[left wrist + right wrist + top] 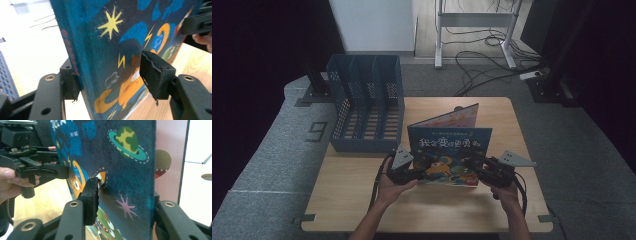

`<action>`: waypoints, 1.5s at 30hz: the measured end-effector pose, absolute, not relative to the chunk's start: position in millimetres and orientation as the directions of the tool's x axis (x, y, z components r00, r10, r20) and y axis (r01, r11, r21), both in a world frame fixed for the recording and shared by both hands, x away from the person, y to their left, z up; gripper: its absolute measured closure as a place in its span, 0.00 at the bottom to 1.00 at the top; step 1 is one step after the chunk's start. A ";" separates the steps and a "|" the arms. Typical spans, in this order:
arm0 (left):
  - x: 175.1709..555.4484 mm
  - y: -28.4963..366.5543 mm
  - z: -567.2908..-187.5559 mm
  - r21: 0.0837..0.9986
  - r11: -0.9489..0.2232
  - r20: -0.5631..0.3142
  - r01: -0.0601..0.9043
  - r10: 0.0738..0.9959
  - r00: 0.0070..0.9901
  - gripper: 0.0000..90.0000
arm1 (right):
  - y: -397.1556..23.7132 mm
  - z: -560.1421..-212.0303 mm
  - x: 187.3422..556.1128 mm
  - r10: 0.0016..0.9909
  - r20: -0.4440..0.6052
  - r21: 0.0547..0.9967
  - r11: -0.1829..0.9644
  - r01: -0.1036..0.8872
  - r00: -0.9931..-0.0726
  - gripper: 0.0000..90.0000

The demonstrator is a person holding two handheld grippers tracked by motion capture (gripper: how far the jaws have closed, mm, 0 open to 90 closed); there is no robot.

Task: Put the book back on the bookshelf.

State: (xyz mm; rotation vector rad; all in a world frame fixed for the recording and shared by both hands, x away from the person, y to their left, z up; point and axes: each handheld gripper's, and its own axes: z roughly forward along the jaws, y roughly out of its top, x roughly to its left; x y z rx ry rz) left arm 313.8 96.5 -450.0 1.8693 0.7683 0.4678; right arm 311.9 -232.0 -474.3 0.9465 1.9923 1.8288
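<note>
A picture book (451,150) stands upright, partly open, near the table's (357,200) middle (just right of the blue file rack (364,110)). Left gripper (414,172) straddles its spine edge, jaws apart, outer pad off the cover; right gripper (474,165) brackets its right edge, half-open

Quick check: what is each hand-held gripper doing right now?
Left hand-held gripper: open, astride the picture book.
Right hand-held gripper: open, astride the same book.

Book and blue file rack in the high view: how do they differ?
The book stands open, its cover busy with cartoon art; the file rack is plain blue with perforated walls. The book is at the front; the file rack sits back left and is bulkier. Both rest on the table.
</note>
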 end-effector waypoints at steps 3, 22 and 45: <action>313.7 95.5 -449.3 0.915 -0.276 -0.028 0.294 0.683 0.730 0.45 | -231.9 -476.1 313.5 0.631 0.241 0.956 -0.025 0.291 -0.738 0.58; 308.1 90.0 -452.1 0.921 -0.291 0.007 0.258 0.676 0.737 0.50 | -234.6 -481.6 318.0 0.644 0.280 0.946 -0.059 0.319 -0.712 0.47; 305.2 80.1 -450.2 0.924 -0.300 0.023 0.237 0.661 0.750 0.55 | -241.1 -485.4 320.8 0.674 0.298 0.936 -0.066 0.346 -0.676 0.39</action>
